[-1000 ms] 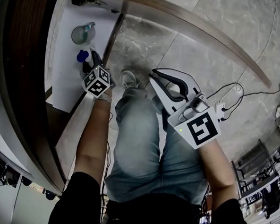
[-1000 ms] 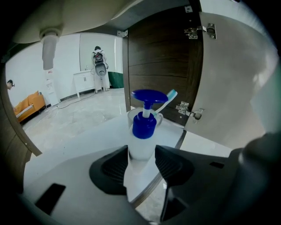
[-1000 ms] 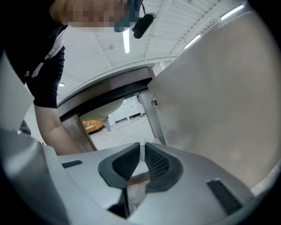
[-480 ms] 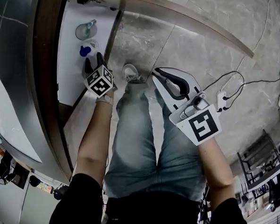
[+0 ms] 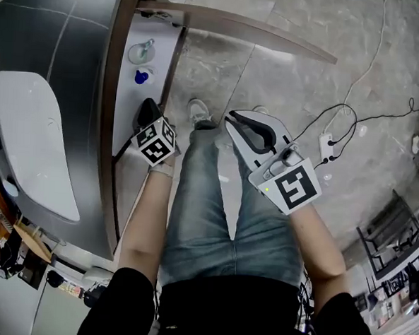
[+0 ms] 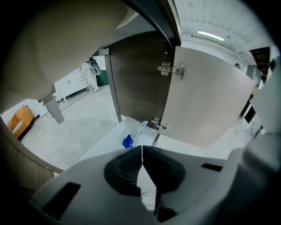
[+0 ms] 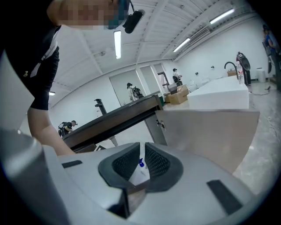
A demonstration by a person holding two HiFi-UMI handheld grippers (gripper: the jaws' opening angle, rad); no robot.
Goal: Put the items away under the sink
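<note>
Under the sink, the open cabinet has a white shelf (image 5: 154, 50). On it stand a clear glass cup holding a toothbrush (image 5: 141, 51) and, beside it, a small blue item (image 5: 141, 76). My left gripper (image 5: 146, 113) hovers at the shelf's near edge, a short way back from the blue item, its jaws shut with nothing between them. The left gripper view shows the cup (image 6: 131, 130) and blue item (image 6: 127, 141) just beyond the left gripper (image 6: 142, 147). My right gripper (image 5: 235, 116) is held over the person's legs, jaws together and empty.
The cabinet door (image 5: 239, 27) stands wide open to the right of the shelf. The dark countertop (image 5: 74, 63) with a white basin (image 5: 34, 138) is at left. Cables and a power strip (image 5: 327, 146) lie on the stone floor at right.
The left gripper has drawn back from the blue item toward the shelf's near edge. The view has swung left, bringing the countertop and basin into sight. The right gripper barely moved.
</note>
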